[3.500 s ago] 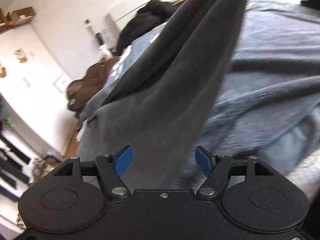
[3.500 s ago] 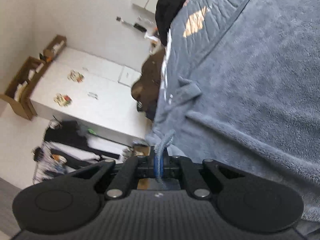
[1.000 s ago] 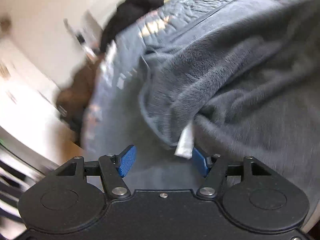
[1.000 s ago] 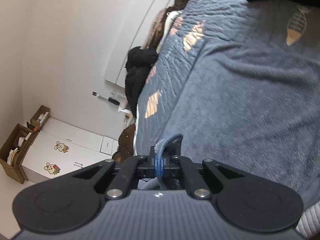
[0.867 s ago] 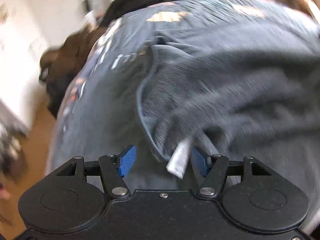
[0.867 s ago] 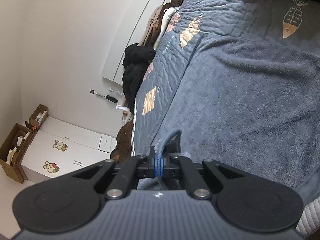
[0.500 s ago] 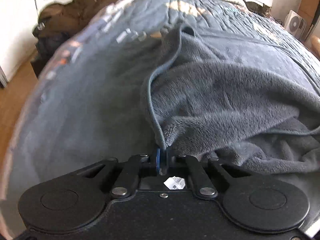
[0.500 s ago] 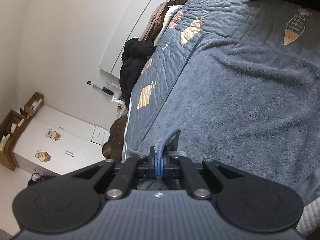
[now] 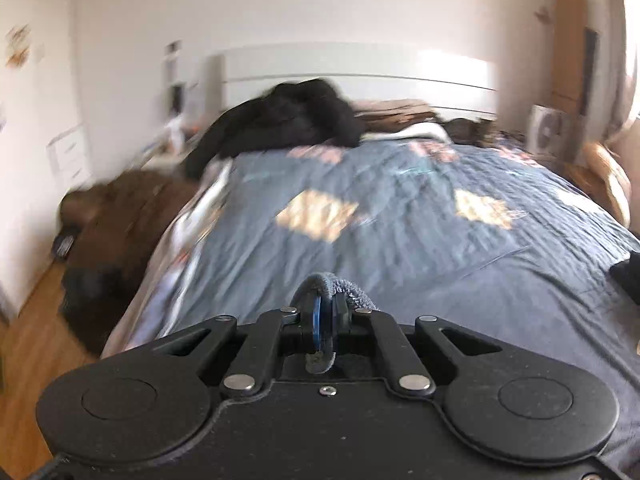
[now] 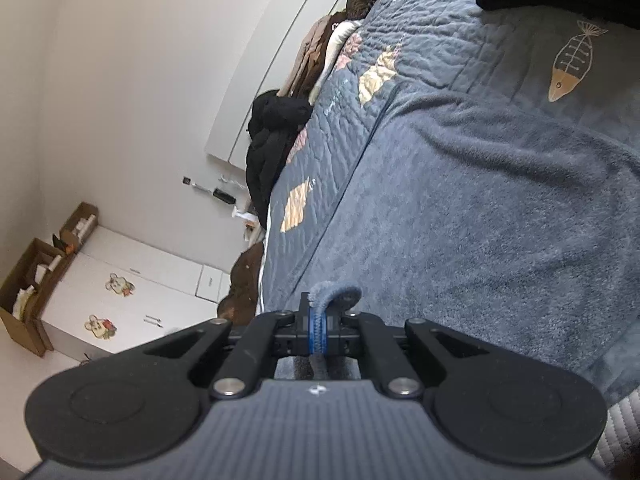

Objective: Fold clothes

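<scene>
Each hand-held gripper, left [image 9: 325, 330] and right [image 10: 318, 330], clenches a hem of the soft, probably light grey fleece garment [image 10: 500, 208]; hems grip best

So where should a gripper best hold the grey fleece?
At its bound edge, as both do: left gripper and right gripper are shut on the fleece hem. Come from outside the edge; the hem is thin and firm.

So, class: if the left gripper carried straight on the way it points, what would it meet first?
Probably the quilted bedspread: the left gripper, shut on a grey fleece garment, points slightly downward over it. Blur leaves depth uncertain.
</scene>
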`<state>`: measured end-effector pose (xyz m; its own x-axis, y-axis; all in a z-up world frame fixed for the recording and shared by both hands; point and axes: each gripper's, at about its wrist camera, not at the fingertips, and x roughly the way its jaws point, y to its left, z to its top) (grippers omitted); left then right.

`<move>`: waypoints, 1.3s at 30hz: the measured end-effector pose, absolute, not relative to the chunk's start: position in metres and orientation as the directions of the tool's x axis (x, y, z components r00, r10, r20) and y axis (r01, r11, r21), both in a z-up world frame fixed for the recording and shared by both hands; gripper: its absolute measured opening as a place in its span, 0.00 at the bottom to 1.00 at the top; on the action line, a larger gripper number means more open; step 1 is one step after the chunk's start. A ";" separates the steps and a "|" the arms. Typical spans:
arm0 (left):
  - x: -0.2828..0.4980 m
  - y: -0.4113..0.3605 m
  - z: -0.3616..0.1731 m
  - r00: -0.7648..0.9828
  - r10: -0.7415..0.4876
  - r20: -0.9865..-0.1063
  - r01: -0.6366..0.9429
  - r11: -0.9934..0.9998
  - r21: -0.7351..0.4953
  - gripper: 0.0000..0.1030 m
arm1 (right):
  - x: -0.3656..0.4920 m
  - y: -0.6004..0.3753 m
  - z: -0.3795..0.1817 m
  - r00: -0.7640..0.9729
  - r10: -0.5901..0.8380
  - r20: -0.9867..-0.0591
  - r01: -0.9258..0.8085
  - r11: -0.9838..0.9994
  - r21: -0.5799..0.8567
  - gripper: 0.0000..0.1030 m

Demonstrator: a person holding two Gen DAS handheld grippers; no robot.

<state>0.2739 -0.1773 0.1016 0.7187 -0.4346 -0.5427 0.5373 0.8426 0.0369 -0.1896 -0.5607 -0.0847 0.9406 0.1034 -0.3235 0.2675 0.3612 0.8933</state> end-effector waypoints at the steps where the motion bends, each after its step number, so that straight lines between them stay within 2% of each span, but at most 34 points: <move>1: 0.279 -0.204 0.104 0.715 -0.441 -0.543 0.554 0.830 0.056 0.05 | -0.193 -0.563 -0.085 0.942 0.099 -0.321 0.268 0.355 0.896 0.03; 5: 0.297 -0.311 0.092 0.678 -0.469 -0.567 0.615 0.783 0.088 0.05 | -0.211 -0.577 -0.095 0.939 0.049 -0.340 0.304 0.341 0.890 0.03; 12: 0.319 -0.470 0.032 0.616 -0.511 -0.599 0.683 0.726 0.084 0.05 | -0.239 -0.617 -0.127 0.917 -0.024 -0.398 0.390 0.271 0.880 0.03; 23: 0.341 -0.680 -0.006 0.562 -0.584 -0.586 0.767 0.633 0.105 0.05 | -0.282 -0.666 -0.135 0.888 -0.175 -0.424 0.456 0.239 0.857 0.03; 29: 0.344 -0.745 -0.065 0.518 -0.554 -0.651 0.784 0.611 0.104 0.05 | -0.291 -0.680 -0.148 0.820 -0.195 -0.538 0.572 0.304 0.762 0.03; 32: 0.346 -0.751 -0.102 0.492 -0.498 -0.714 0.774 0.626 0.097 0.07 | -0.275 -0.675 -0.147 0.748 -0.212 -0.629 0.652 0.411 0.638 0.05; 34: 0.343 -0.744 -0.121 0.470 -0.474 -0.745 0.778 0.621 0.095 0.09 | -0.264 -0.671 -0.140 0.703 -0.228 -0.674 0.684 0.475 0.553 0.08; 35: 0.340 -0.737 -0.124 0.469 -0.466 -0.750 0.781 0.615 0.107 0.17 | -0.260 -0.669 -0.135 0.673 -0.254 -0.694 0.703 0.510 0.496 0.19; 36: 0.337 -0.729 -0.127 0.469 -0.458 -0.756 0.785 0.609 0.118 0.33 | -0.256 -0.666 -0.130 0.636 -0.295 -0.713 0.725 0.545 0.421 0.39; 38: 0.331 -0.707 -0.125 0.463 -0.463 -0.756 0.794 0.596 0.122 0.52 | -0.258 -0.664 -0.120 0.629 -0.343 -0.697 0.727 0.577 0.372 0.55; 39: 0.326 -0.693 -0.118 0.464 -0.475 -0.747 0.800 0.587 0.124 0.54 | -0.260 -0.664 -0.116 0.636 -0.362 -0.682 0.723 0.588 0.363 0.60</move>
<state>0.3257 -0.6926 -0.1181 0.4643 -0.4752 -0.7474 0.8000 0.5871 0.1237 -0.2604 -0.6636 -0.1160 0.6363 -0.3615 -0.6815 0.7230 0.5876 0.3634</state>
